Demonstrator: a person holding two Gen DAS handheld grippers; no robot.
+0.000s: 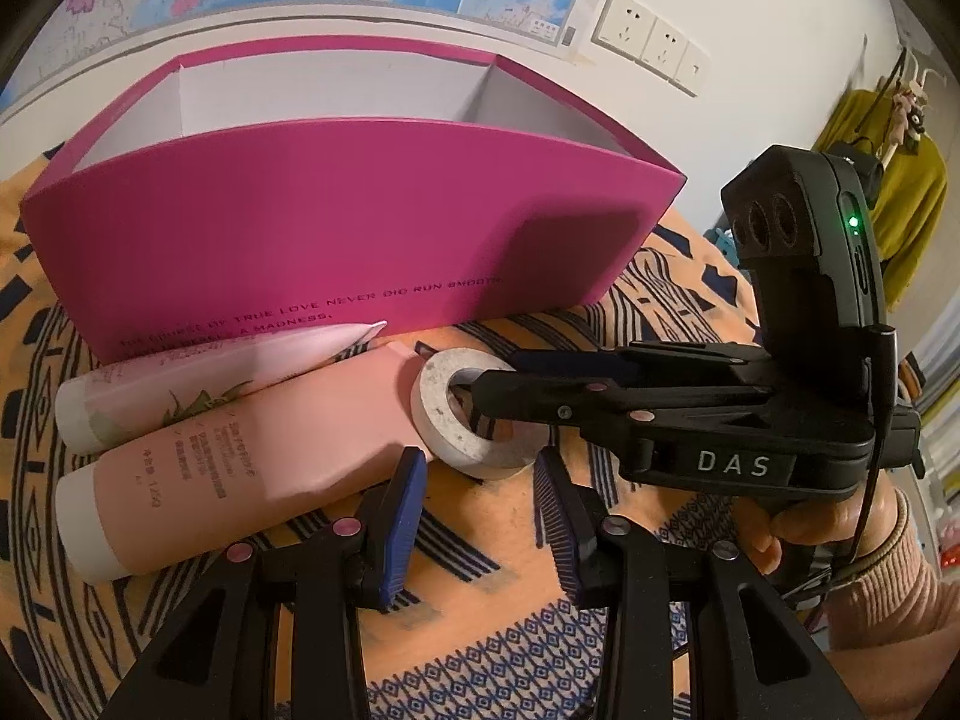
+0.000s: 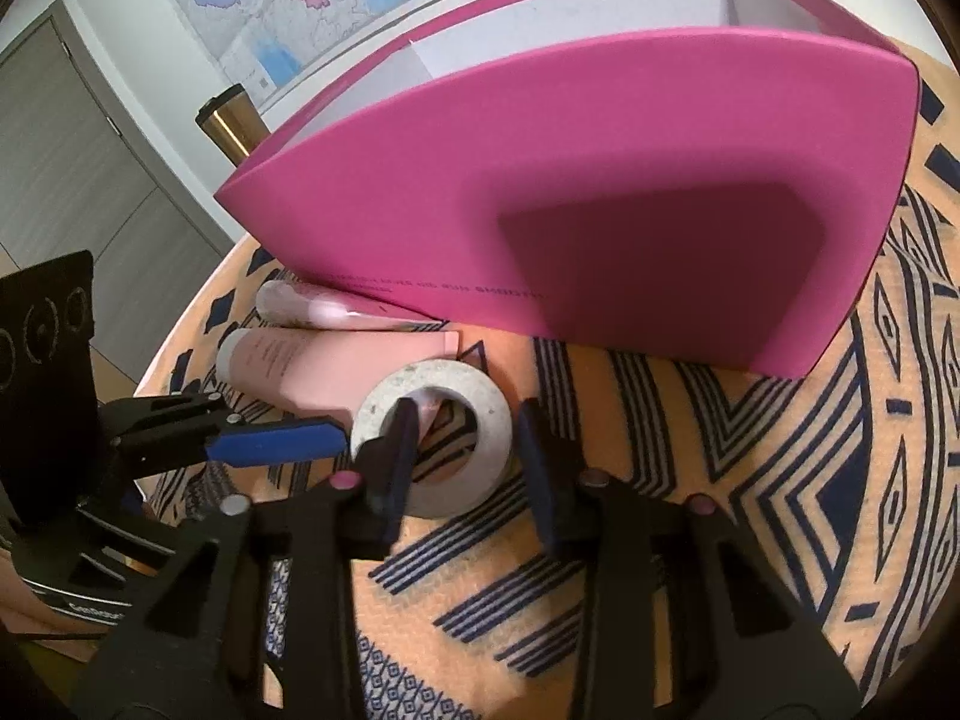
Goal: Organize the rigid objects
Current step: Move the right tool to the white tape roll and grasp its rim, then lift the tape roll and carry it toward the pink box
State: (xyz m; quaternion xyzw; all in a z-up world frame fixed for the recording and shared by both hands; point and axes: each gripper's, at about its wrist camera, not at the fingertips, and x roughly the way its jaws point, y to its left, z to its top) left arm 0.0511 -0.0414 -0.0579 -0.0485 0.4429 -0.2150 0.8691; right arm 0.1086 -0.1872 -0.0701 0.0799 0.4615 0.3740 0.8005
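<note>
A white tape roll [image 2: 433, 444] lies flat on the patterned table [image 2: 690, 480], its hole facing up. The right gripper [image 2: 468, 456] has one finger down in the hole and the other outside the ring at about 3 o'clock; I cannot tell if they squeeze yet. The left gripper [image 1: 480, 510] has its fingers apart with nothing between them. Two pink tubes [image 1: 252, 450] lie at the roll's 9 o'clock, long sides along the pink box [image 1: 336, 228], caps pointing away from the roll.
</note>
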